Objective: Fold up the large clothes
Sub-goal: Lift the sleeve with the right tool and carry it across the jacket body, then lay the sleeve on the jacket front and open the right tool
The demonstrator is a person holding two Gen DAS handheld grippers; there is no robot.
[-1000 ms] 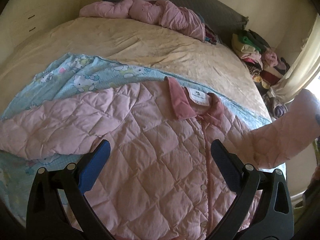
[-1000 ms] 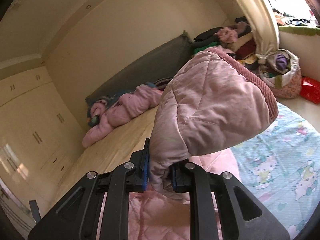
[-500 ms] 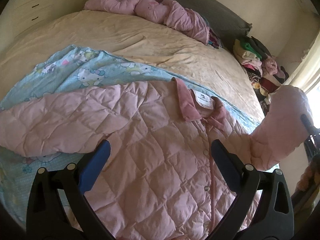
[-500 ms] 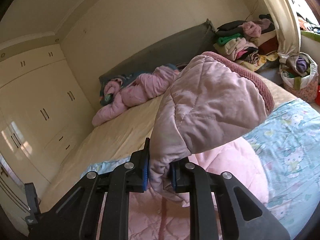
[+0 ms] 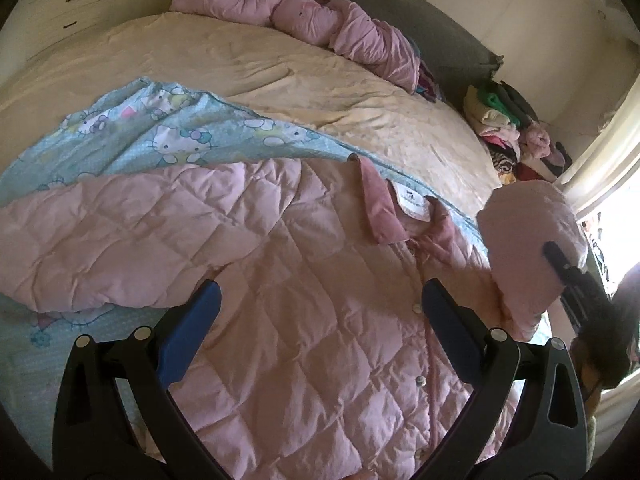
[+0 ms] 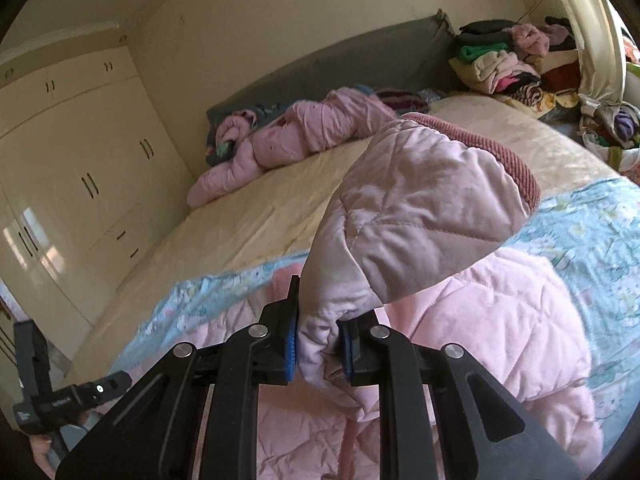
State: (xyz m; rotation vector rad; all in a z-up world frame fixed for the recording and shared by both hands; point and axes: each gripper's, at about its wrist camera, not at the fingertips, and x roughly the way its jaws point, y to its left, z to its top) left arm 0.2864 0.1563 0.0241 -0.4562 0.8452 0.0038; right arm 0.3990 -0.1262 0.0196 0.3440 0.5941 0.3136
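A pink quilted jacket (image 5: pixel 304 320) lies front up on a blue cartoon-print sheet (image 5: pixel 160 140) on the bed, collar toward the far side, one sleeve (image 5: pixel 100 248) spread out to the left. My left gripper (image 5: pixel 318 304) is open and empty, hovering over the jacket's chest. My right gripper (image 6: pixel 318 340) is shut on the jacket's other sleeve (image 6: pixel 420 216) near its ribbed cuff and holds it raised above the jacket body (image 6: pixel 500 320). That lifted sleeve (image 5: pixel 528 248) and the right gripper also show at the right edge of the left wrist view.
A cream bedspread (image 5: pixel 260 68) covers the bed. A bunched pink garment (image 5: pixel 320 20) lies by the grey headboard (image 6: pixel 360 60). A pile of folded clothes (image 6: pixel 512 64) sits at the bed's far right corner. Cream wardrobes (image 6: pixel 72 168) stand to the left.
My right gripper has carried the held sleeve up and inward over the jacket body. My left gripper has stayed open, drifting slightly over the jacket's chest.
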